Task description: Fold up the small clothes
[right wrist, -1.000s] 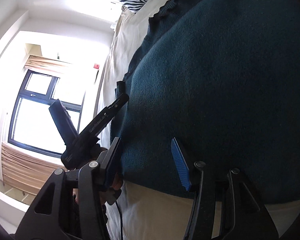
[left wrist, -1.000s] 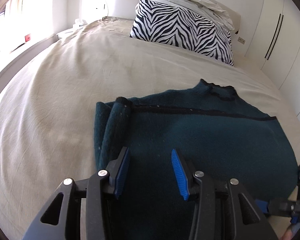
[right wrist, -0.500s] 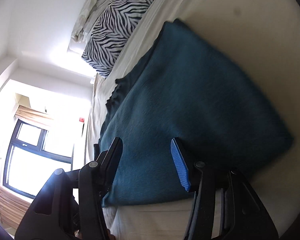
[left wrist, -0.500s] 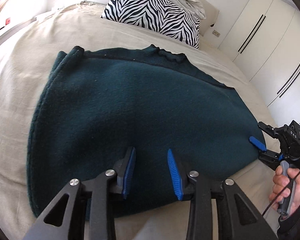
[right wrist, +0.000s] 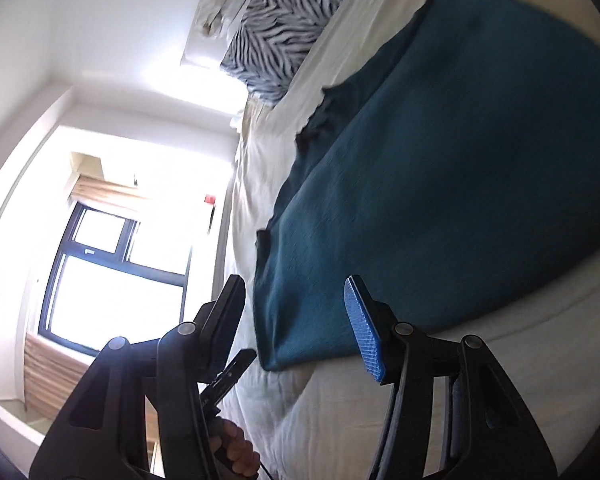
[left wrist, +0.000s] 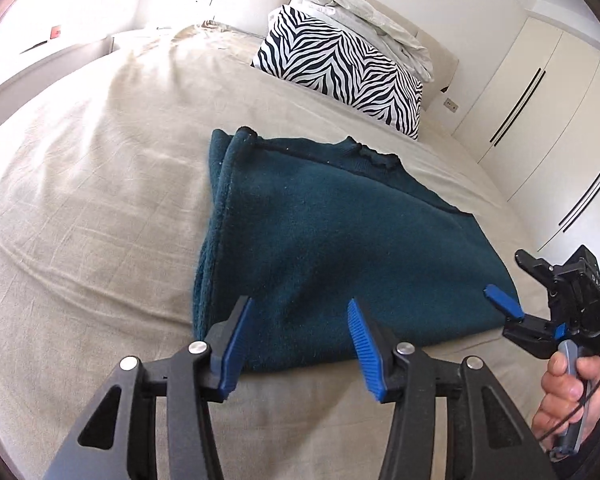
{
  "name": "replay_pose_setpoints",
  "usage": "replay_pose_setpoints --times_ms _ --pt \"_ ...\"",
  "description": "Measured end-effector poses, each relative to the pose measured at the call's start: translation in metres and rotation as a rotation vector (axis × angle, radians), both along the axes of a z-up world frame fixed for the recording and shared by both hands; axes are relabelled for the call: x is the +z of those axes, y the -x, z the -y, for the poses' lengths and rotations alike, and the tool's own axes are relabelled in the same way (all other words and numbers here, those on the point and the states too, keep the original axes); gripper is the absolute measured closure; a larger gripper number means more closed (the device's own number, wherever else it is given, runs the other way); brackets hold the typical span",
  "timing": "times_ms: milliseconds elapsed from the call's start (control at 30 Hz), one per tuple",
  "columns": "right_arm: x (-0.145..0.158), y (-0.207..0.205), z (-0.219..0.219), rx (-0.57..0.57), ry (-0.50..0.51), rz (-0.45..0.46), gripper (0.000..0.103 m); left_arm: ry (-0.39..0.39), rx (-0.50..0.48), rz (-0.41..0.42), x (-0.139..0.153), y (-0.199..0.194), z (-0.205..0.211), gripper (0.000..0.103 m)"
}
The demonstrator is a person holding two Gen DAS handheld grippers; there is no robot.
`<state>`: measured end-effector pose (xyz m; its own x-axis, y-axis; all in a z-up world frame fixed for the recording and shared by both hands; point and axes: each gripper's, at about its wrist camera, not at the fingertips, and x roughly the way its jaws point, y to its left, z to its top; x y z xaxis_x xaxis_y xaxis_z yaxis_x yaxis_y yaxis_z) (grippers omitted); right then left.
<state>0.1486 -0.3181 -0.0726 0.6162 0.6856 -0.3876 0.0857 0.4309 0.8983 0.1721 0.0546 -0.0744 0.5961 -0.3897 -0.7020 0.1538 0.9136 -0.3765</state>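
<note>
A dark teal knit sweater (left wrist: 332,248) lies folded flat on the beige bed (left wrist: 100,200), neckline toward the pillows. My left gripper (left wrist: 298,340) is open and empty, just above the sweater's near hem. My right gripper (left wrist: 512,284) shows at the sweater's right corner in the left wrist view, open and empty. In the right wrist view the right gripper (right wrist: 296,320) is open over the sweater's (right wrist: 440,200) near corner, apart from the cloth.
A zebra-print pillow (left wrist: 340,68) and a rumpled white duvet (left wrist: 372,16) lie at the head of the bed. White wardrobe doors (left wrist: 540,112) stand at the right. A window (right wrist: 112,272) is on the left side of the room.
Both grippers have pulled back from the sweater toward the bed's near edge. The sweater now lies flat and folded, with more bare bed in view around it.
</note>
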Motion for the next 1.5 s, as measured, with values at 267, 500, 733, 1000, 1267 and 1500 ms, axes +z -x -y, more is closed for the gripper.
replay_pose_setpoints --times_ms 267,500,733,1000,1267,1500 --pt "-0.050 -0.012 -0.078 0.148 0.010 -0.107 0.054 -0.008 0.014 -0.019 -0.013 -0.002 -0.010 0.051" --pt "-0.054 0.017 0.017 -0.037 -0.026 -0.080 0.054 0.030 0.114 -0.021 -0.009 -0.004 -0.047 0.046" --pt "-0.025 0.065 0.112 -0.286 0.027 -0.046 0.046 0.115 0.107 -0.091 -0.015 -0.020 -0.058 0.039" --pt "0.008 0.050 0.076 -0.145 0.025 0.009 0.046 0.338 0.080 -0.265 -0.038 -0.058 -0.056 0.039" --pt "0.021 -0.026 -0.015 0.056 0.031 -0.009 0.046 0.516 0.036 -0.357 -0.049 -0.069 -0.052 0.041" --pt "0.015 -0.087 -0.083 0.192 0.022 -0.055 0.046 0.528 0.021 -0.395 -0.061 -0.073 -0.054 0.087"
